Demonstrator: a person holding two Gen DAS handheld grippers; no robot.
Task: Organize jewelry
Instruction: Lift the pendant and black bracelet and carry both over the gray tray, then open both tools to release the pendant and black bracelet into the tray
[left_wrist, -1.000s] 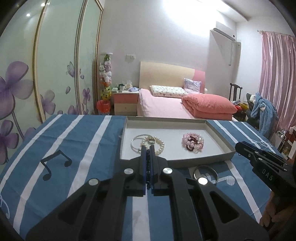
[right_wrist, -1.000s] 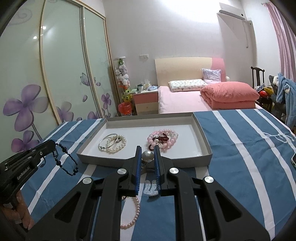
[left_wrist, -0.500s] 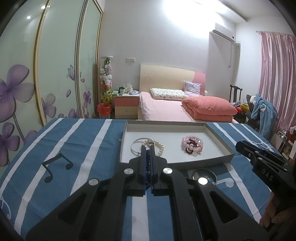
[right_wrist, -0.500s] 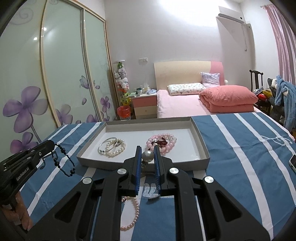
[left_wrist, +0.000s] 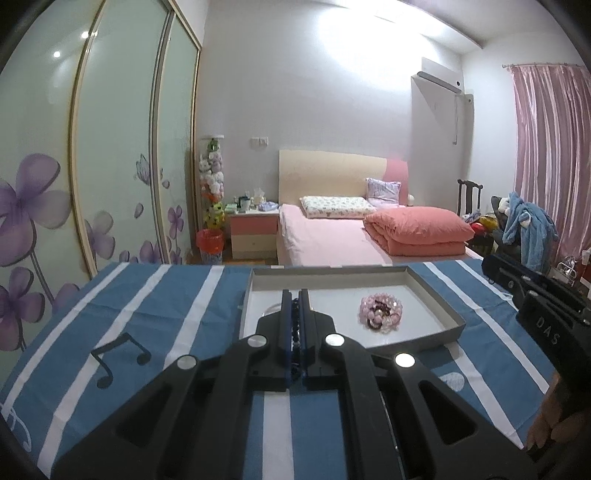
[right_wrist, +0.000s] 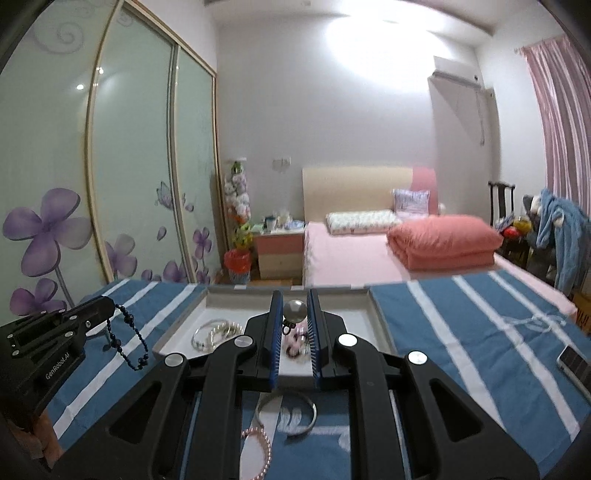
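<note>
We find the left gripper (left_wrist: 295, 295) at frame centre, jaws pinching a dark bead strand (right_wrist: 127, 343) before the grey tray (left_wrist: 436, 295). The right gripper (right_wrist: 293, 295) clamps a silver ball pendant (right_wrist: 294, 311) at centre, above the tray's near edge.

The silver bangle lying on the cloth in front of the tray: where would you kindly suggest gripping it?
Grip the silver bangle across its near rim, coming straight down from above: it lies flat on the striped cloth, its open centre leaving room for one finger inside.
</note>
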